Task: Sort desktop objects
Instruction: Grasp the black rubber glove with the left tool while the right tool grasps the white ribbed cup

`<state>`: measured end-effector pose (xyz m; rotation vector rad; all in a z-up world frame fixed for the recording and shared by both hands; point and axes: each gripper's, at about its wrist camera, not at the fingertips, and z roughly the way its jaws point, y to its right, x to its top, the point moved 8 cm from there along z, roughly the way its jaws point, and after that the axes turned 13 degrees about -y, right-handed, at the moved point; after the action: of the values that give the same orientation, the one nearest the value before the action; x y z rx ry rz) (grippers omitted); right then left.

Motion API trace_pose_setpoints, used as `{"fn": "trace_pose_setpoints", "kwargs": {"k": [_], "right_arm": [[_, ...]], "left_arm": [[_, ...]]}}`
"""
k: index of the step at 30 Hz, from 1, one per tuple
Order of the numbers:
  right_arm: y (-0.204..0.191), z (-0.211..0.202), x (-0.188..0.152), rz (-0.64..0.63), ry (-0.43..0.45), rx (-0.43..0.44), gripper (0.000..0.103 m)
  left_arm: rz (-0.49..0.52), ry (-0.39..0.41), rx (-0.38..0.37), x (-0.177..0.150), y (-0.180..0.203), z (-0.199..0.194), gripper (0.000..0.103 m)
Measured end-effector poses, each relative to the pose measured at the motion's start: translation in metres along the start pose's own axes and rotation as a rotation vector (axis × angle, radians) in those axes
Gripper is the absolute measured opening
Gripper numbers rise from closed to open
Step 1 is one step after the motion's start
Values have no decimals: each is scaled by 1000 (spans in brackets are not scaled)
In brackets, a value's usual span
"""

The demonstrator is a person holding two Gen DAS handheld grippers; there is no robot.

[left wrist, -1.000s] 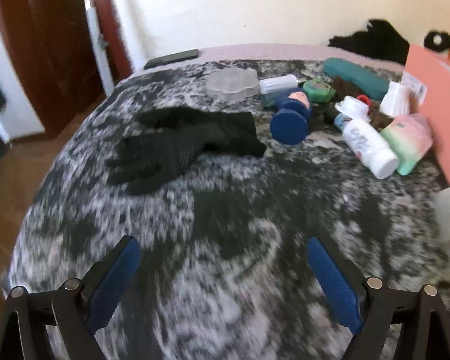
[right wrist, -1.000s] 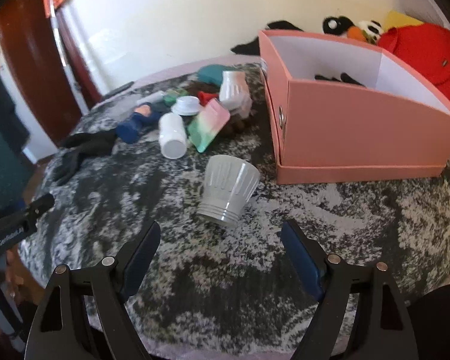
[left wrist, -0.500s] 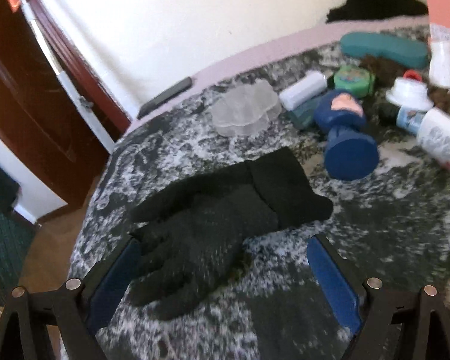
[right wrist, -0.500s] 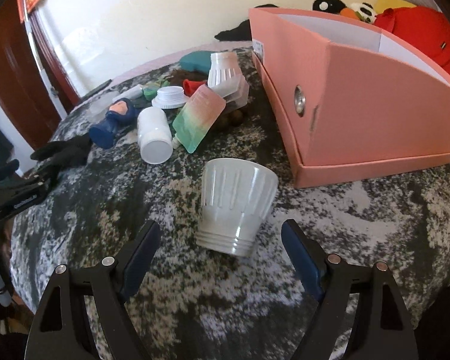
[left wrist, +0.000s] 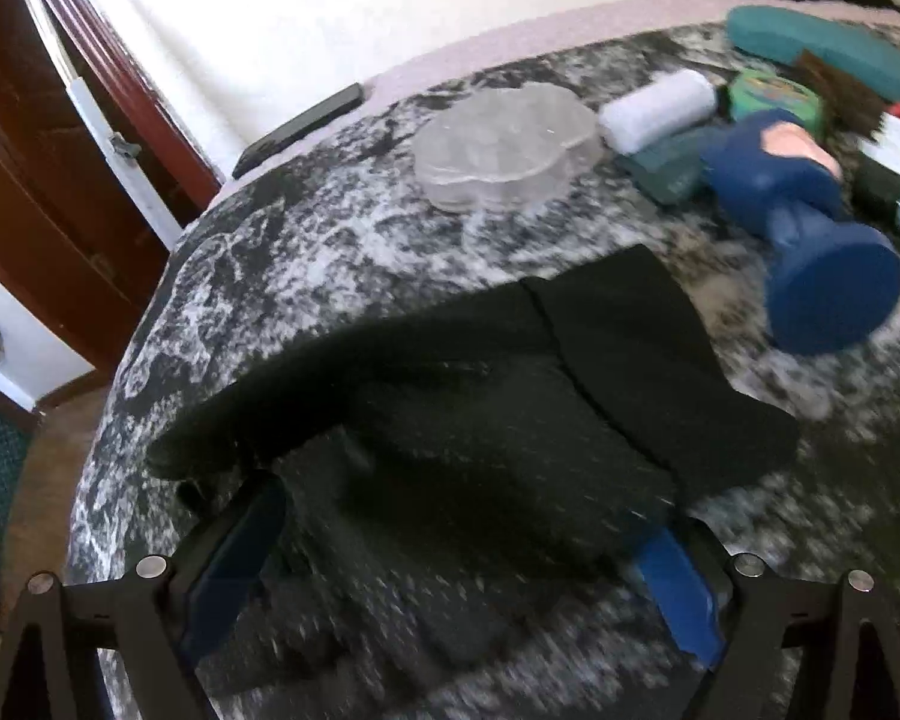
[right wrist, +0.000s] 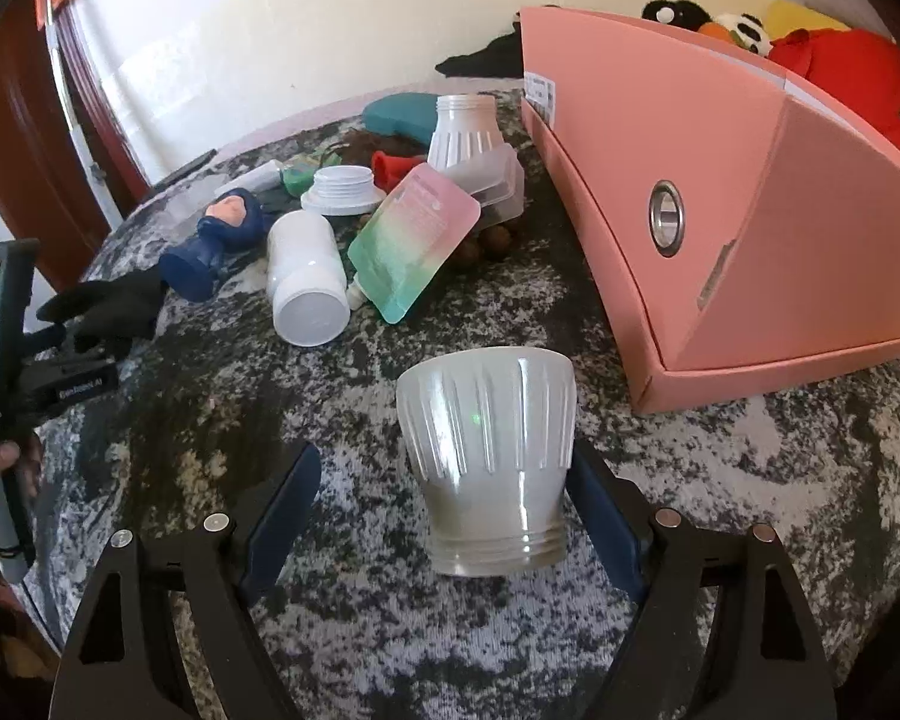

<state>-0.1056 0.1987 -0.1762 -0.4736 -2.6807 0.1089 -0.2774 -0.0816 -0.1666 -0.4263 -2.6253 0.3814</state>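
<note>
Left claw [left wrist: 450, 558] wide open, its blue pads straddling the black knit glove [left wrist: 480, 420] lying flat on the grey-mottled counter [left wrist: 330, 240], just in front of the blue figurine [left wrist: 804, 228]. Right claw [right wrist: 444, 516] wide open around the ribbed translucent white plastic cup [right wrist: 489, 456], lying on its side just beside the pink cardboard box [right wrist: 750, 192]; contact not discernible.

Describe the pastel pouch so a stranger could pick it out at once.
Start at the big pink box. In the clutter left of it, the pouch leans beside the toppled white bottle. It alone is flat, fading from pink to green.
</note>
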Motion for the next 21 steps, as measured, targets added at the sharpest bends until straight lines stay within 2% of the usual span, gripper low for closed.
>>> {"fn": "trace_pose_setpoints", "kwargs": {"k": [1,3,4,5,6,7,13,21], "right_arm": [[0,1,1,-1,1,-1,85],[1,3,2,-2,0,-3,85],[1,5,3,-1,-2,-4,83],[2,6,3,0,-6,-2,80],[2,8,3,-2,-14,5,64],[3,11,3,-3,-22,11,57],[0,7,2,-20,-14,69,56],[-12,-25,-7,-82,33,112,56]], "left_arm": [[-5,2,-5,2,-2,2,83],[-2,-15,-32,2,-1,7,27],[-2,-16,-31,2,-1,7,19],[-2,-17,-30,1,-1,7,2],[-2,-18,-29,1,-1,7,1],[-1,-19,-28,0,-1,7,1],[-51,-3,-68,-16,-7,-24,0],[-118,30,-116,-47,-3,-80,0]]}}
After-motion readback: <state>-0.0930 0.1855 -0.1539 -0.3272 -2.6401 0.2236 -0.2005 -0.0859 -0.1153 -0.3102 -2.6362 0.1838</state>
